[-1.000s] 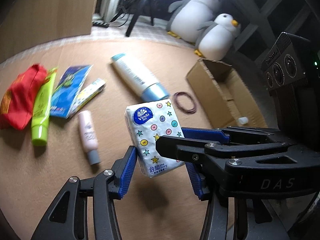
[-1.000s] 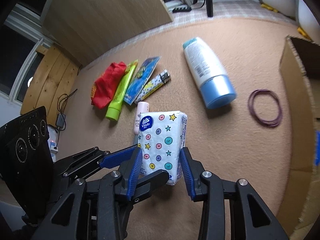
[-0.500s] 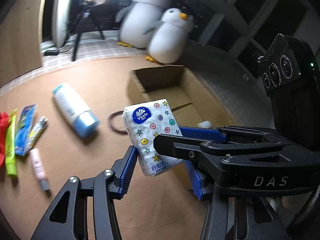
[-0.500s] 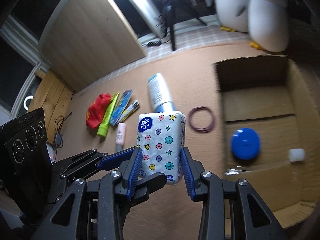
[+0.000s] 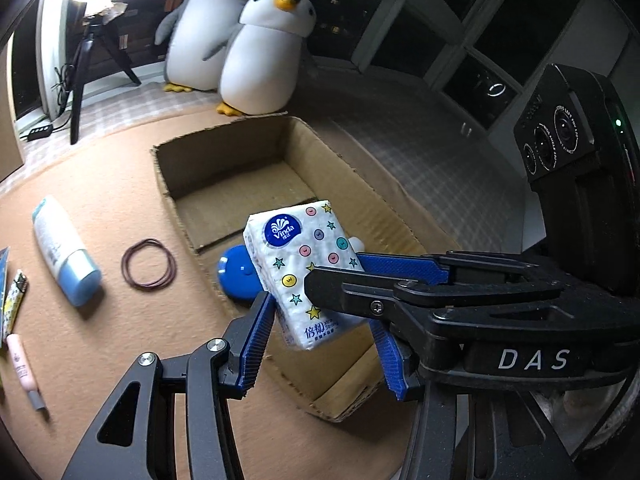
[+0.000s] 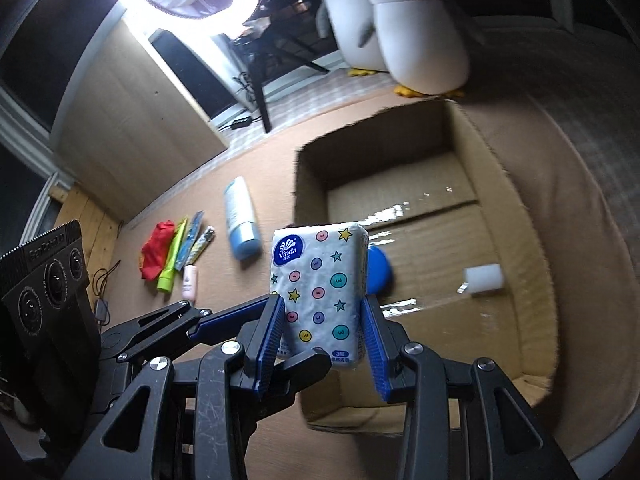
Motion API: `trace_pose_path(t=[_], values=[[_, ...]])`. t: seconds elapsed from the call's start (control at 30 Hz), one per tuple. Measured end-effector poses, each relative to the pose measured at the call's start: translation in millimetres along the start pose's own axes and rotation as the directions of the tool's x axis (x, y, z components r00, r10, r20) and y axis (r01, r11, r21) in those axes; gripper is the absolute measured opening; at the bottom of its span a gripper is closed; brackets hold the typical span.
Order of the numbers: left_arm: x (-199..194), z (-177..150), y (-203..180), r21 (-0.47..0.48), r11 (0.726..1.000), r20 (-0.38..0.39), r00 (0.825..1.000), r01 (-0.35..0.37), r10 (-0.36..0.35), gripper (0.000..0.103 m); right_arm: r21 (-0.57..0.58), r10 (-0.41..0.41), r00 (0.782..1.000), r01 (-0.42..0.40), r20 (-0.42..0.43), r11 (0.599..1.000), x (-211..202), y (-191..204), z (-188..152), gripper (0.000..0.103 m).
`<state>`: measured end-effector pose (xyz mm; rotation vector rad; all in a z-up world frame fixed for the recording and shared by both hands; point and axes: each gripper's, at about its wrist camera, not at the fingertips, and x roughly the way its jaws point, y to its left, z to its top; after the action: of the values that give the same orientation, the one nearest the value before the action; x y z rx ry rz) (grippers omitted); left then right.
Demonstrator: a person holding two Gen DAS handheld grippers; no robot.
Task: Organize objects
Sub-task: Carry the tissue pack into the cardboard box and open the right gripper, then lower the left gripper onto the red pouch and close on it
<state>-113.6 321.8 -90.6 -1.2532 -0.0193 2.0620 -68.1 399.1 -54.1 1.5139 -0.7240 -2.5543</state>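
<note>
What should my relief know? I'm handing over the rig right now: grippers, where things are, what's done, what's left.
Grippers: left gripper and right gripper are both shut on the tissue pack, held above the near end of the cardboard box.
Done: blue disc and white block lie in the box.
Left: put the pack in; then from the mat the bottle, rubber bands, red pouch, green tube, pink tube, packets.

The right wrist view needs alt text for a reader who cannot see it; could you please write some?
A patterned tissue pack is clamped between the blue-padded right tool and the left tool, above an open cardboard box holding a blue lid and a white block.
</note>
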Motion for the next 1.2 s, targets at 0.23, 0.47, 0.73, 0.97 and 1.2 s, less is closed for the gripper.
trace_pose_path(t=[0.23, 0.47, 0.73, 0.97, 1.2], values=[[5.8, -0.5, -7.6, 0.01, 1.0, -0.005, 1.0, -0.002, 0.002, 0.053, 0.012, -0.012, 1.0, 0.012, 0.0, 1.0, -3.8, -13.3, -2.8, 0.036], [-2.5, -0.7, -0.9, -0.001, 1.0, 0.008, 1.0, -0.017, 0.017, 0.053, 0.006, -0.031, 0.999, 0.031, 0.018, 1.0, -9.7, -13.4, -4.4, 0.036], [-29.5, -8.0, 21.2, -0.031, 0.998, 0.037, 0.998, -0.054, 0.055, 0.054, 0.006, -0.04, 0.999, 0.04, 0.035, 0.999, -11.9, -5.9, -5.0, 0.037], [-68.5, -19.1, 62.4, -0.094, 0.99, 0.076, 0.991, -0.106, 0.113, 0.054, -0.016, -0.046, 0.998, 0.047, 0.046, 0.999, -5.8, 15.5, -4.9, 0.04], [-123.0, -33.7, 132.8, -0.226, 0.956, 0.107, 0.971, -0.187, 0.215, 0.054, -0.058, -0.03, 0.999, 0.032, 0.039, 0.998, 7.9, 51.1, -10.1, 0.042]])
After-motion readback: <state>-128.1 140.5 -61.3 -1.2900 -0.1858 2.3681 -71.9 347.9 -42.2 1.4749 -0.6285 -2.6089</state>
